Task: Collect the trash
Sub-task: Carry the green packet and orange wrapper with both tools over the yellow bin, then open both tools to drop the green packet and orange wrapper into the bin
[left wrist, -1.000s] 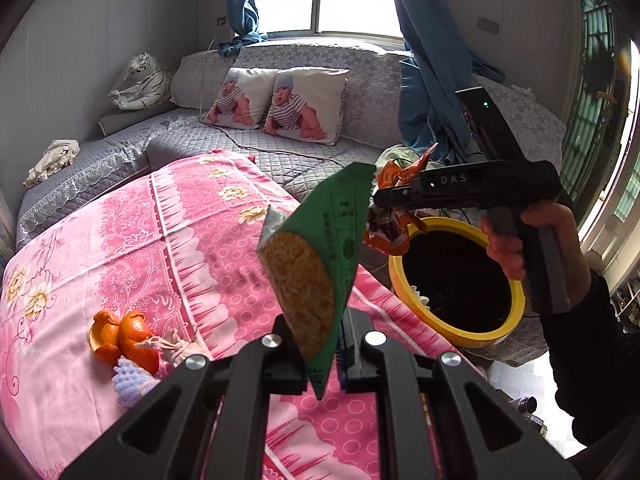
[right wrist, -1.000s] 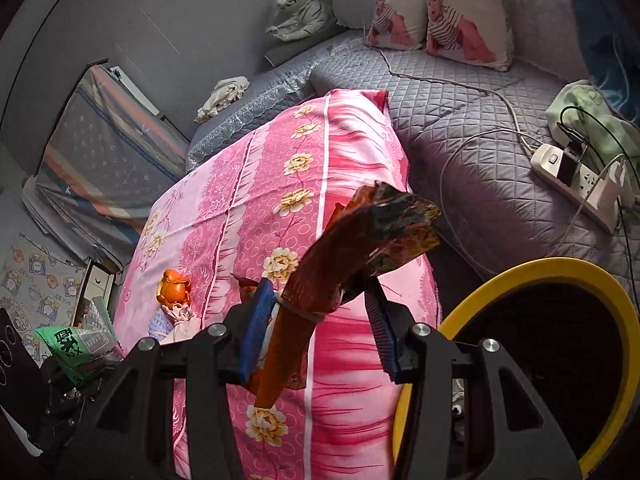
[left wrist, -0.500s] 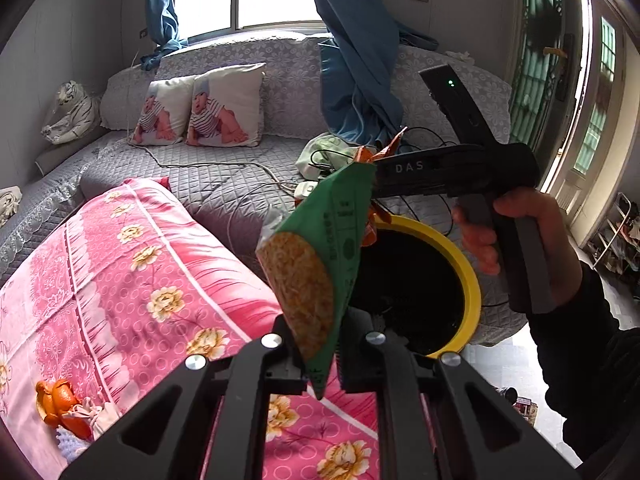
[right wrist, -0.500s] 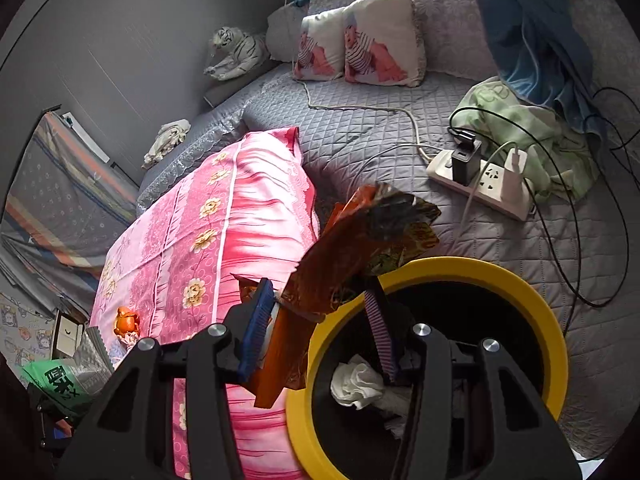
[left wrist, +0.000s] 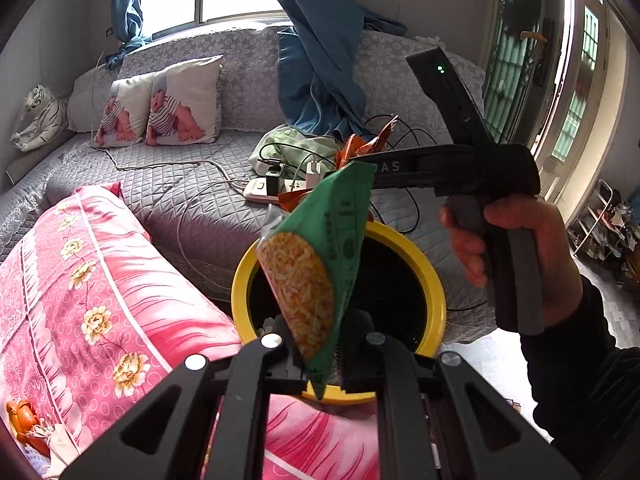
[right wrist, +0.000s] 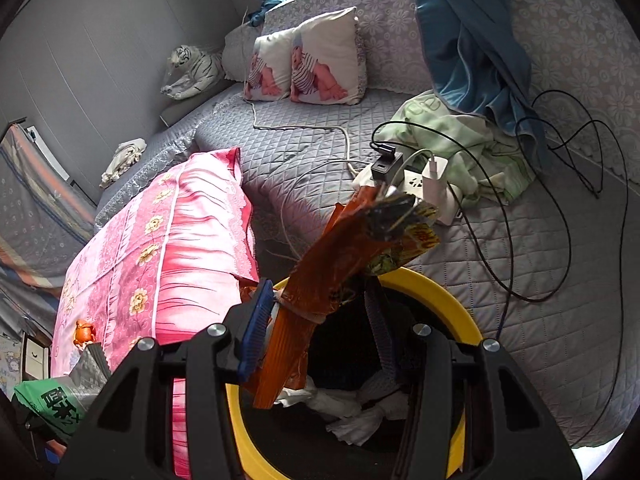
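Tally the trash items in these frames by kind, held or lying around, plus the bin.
Snack wrappers, held: 2, green snack bag and orange wrapper
Orange peel piles on the pink quilt: 1
Yellow-rimmed bins: 1
Total: 4

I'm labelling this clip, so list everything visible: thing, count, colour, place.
green snack packet: 1, green with orange window, gripped in the left tongs above the bin
orange wrapper: 1, orange-brown, between the fingers of the right tongs, over the bin
bin: 1, yellow rim, black inside, beside the bed
tissues: several, white, inside the bin
orange peel: 1 pile, orange, on the pink quilt
pink quilt: 1, pink floral, on the bed
baby cushions: 2, white print, against the backrest
toy tiger: 1, white striped, far corner
power strip: 1, white, chargers plugged in
green cloth: 1, pale green, behind the strip
right hand: 1, holding the right tongs' handle
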The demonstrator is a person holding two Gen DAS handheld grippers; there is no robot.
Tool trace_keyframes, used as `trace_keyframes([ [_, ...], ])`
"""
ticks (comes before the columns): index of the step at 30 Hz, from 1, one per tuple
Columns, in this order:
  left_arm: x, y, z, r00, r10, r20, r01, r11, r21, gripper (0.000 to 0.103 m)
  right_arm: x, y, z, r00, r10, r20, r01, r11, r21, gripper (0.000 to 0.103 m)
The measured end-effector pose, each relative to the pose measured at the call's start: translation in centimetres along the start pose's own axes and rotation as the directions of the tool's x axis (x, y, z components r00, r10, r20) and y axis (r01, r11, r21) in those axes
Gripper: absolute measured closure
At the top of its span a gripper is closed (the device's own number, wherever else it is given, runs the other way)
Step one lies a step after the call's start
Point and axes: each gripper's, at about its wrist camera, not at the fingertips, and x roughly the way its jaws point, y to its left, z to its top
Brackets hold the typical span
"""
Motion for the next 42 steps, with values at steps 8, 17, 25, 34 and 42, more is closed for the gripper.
trace_keyframes([
  [8,2.9,-0.3,0.1,0.998,-0.026,-0.053,0.024,0.999,-0.024,0.094,0.7,-1.7,-0.9,0.998,-0.065,-0.017,0.065,0.998,0.007,0.058],
  [17,6.1,-0.6,-0.3,0.992,-0.041,-0.116,0.035,0.998,-0.053,0.094,2.0,-2.5,-1.3,0.992,-0.106,-0.063,0.106,0.994,0.001,0.058],
  [25,6.7,0.5,-0.2,0.991,-0.034,-0.133,0.02,0.994,-0.104,0.06,2.4,-3.2,-1.0,0.992,-0.107,-0.064,0.109,0.994,0.032,0.05],
  [34,6.2,2.5,-0.1,0.991,-0.042,-0.129,0.019,0.985,-0.171,0.056,2.0,-4.1,-0.7,0.992,-0.107,-0.062,0.111,0.991,0.067,0.048],
  [42,3.9,4.9,-0.2,0.996,-0.012,-0.088,-0.007,0.977,-0.214,0.056,1.2,-2.6,-0.2,0.994,-0.094,-0.049,0.096,0.995,0.041,0.048],
])
